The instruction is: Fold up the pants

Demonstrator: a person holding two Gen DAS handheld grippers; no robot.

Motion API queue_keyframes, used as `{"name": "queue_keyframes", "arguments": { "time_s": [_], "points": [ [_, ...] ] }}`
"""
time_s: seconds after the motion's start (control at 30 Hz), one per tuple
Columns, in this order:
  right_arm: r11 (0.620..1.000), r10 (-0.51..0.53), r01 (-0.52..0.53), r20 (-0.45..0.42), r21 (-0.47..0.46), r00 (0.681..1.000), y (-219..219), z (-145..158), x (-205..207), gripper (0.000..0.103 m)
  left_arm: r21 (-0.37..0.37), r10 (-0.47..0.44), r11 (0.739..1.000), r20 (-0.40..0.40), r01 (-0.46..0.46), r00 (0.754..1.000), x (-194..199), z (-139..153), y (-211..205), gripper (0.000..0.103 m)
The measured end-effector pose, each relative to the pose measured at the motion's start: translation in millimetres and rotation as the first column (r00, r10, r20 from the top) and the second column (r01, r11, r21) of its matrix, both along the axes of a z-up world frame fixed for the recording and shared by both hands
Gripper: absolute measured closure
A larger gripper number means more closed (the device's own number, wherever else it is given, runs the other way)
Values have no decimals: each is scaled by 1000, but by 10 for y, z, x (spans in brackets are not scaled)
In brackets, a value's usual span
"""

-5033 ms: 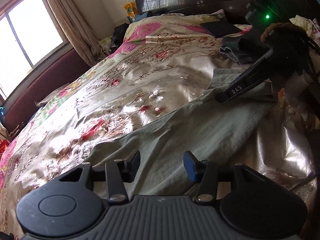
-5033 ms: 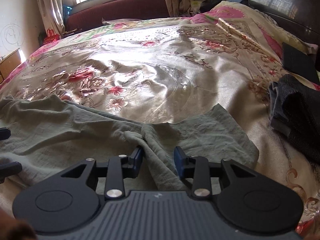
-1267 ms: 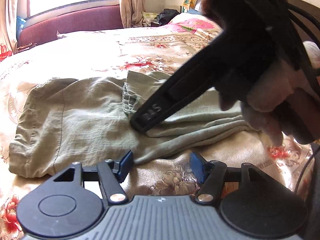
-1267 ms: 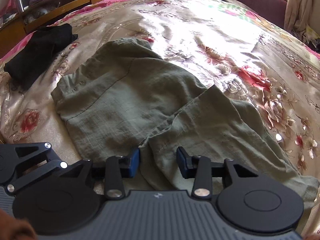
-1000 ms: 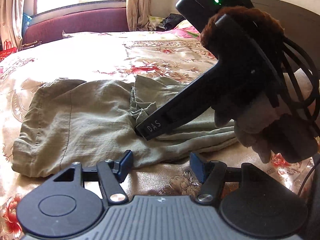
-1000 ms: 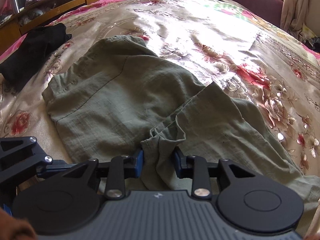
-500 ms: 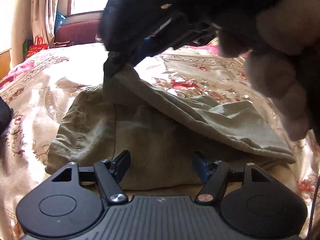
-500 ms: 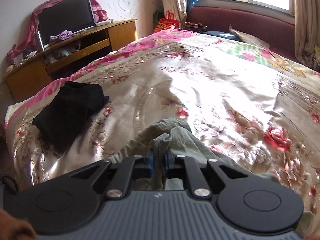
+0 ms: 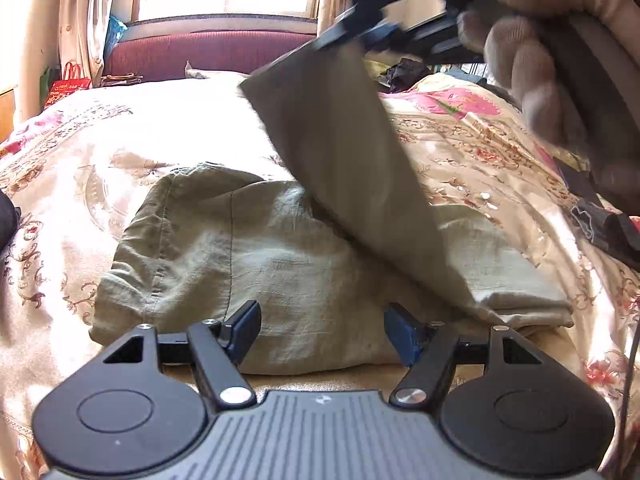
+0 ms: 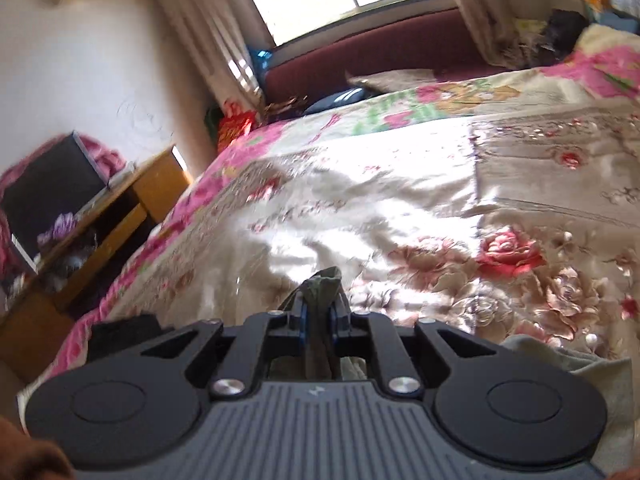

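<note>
From the left wrist, the left gripper [image 9: 322, 330] stands with its blue pads well apart and nothing between them, low over the near edge of the olive-green pants [image 9: 248, 256]. The pants lie in a rumpled, partly folded stack on the floral bedspread [image 9: 76, 184], the near hem running just beyond the pads. One layer of the fabric rises steeply from the right side of the stack toward the upper middle, where the right gripper [image 9: 352, 38] pinches its corner. A gloved hand [image 9: 560, 60] wraps that gripper's handle at the upper right. A maroon sofa back [image 9: 208, 50] runs under the bright window at the far side.

From the right wrist, the picture is tilted and somewhat blurred. The right gripper [image 10: 319, 314] is clamped on a bunched tuft of the pants [image 10: 322, 284], which pokes out past the pads; more green cloth shows at the lower right. Beyond lies the bedspread [image 10: 400, 184], and at the far left a wooden cabinet [image 10: 132, 200] carries a dark screen [image 10: 48, 184].
</note>
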State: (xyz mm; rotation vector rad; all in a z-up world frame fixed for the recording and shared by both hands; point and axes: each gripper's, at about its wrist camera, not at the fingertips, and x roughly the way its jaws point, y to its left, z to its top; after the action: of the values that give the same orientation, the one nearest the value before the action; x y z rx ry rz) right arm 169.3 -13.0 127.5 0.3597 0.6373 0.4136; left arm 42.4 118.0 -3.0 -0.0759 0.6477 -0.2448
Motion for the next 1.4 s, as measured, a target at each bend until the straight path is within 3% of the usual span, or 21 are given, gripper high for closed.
{"name": "queue_keyframes", "arguments": {
  "time_s": [0.03, 0.1, 0.17, 0.23, 0.3, 0.37, 0.47, 0.5, 0.6, 0.63, 0.67, 0.73, 0.8, 0.83, 0.93, 0.97, 1.1, 1.17, 1.3, 1.4],
  "points": [
    [998, -42, 41, 25, 39, 999, -93, 65, 1, 92, -1, -1, 1000, 0, 1, 1000, 1, -4, 5, 22],
    [998, -58, 57, 93, 18, 994, -71, 156, -23, 91, 6, -4, 1000, -3, 4, 1000, -1, -11, -7, 22],
    [997, 41, -36, 89, -63, 995, 191, 98, -37, 91, 16, -8, 1000, -4, 8, 1000, -21, 7, -43, 22],
    [974, 183, -179, 13, -142, 983, 571, -119, -44, 91, 21, -17, 1000, -1, 17, 1000, -66, 33, -72, 22],
    [914, 332, -346, -99, -210, 938, 970, -451, -99, 91, 26, -34, 999, -2, 34, 999, -90, 34, -86, 22],
    [826, 443, -486, -206, -286, 873, 1325, -750, -180, 90, 101, -61, 993, -22, 63, 998, -103, -38, -177, 22],
    [747, 488, -539, -230, -389, 842, 1580, -970, -234, 84, 168, -112, 979, -26, 115, 993, -123, -85, -315, 22],
    [739, 487, -540, -235, -402, 841, 1597, -998, -231, 84, 173, -125, 977, -23, 127, 992, -136, -86, -331, 22],
    [760, 491, -538, -220, -364, 843, 1492, -925, -229, 82, 160, -144, 976, -21, 145, 989, -146, -83, -322, 21],
    [767, 498, -540, -210, -346, 841, 1414, -873, -242, 75, 155, -142, 977, -23, 143, 990, -137, -84, -314, 21],
    [764, 516, -555, -206, -328, 832, 1372, -822, -248, 70, 150, -140, 978, -25, 142, 990, -130, -85, -306, 21],
    [747, 571, -604, -199, -277, 797, 1281, -680, -274, 68, 140, -132, 981, -18, 133, 991, -131, -71, -283, 21],
    [753, 582, -604, -165, -261, 796, 1184, -549, -288, 67, 123, -121, 985, 3, 120, 993, -150, -45, -245, 21],
    [760, 573, -591, -151, -269, 806, 1140, -504, -277, 65, 113, -112, 987, 15, 110, 994, -156, -29, -227, 21],
    [804, 472, -470, -88, -366, 877, 1020, -440, -115, 62, 87, -70, 994, 64, 64, 995, -181, 20, -169, 21],
    [809, 442, -431, -68, -400, 894, 1002, -454, -45, 61, 78, -52, 996, 83, 46, 995, -190, 36, -147, 21],
    [784, 421, -401, -69, -474, 904, 1049, -625, 233, 62, 68, 18, 997, 131, -27, 991, -136, 62, -79, 21],
    [770, 427, -441, -140, -461, 893, 1159, -795, 394, 70, 75, 26, 997, 125, -36, 992, -81, 21, -81, 21],
    [726, 428, -466, -197, -505, 882, 1420, -1104, 564, 72, 112, 24, 993, 59, -31, 998, 55, -70, -92, 21],
    [748, 414, -464, -213, -475, 885, 1448, -1167, 648, 70, 119, 28, 992, 52, -34, 998, 67, -86, -89, 21]
  ]
}}
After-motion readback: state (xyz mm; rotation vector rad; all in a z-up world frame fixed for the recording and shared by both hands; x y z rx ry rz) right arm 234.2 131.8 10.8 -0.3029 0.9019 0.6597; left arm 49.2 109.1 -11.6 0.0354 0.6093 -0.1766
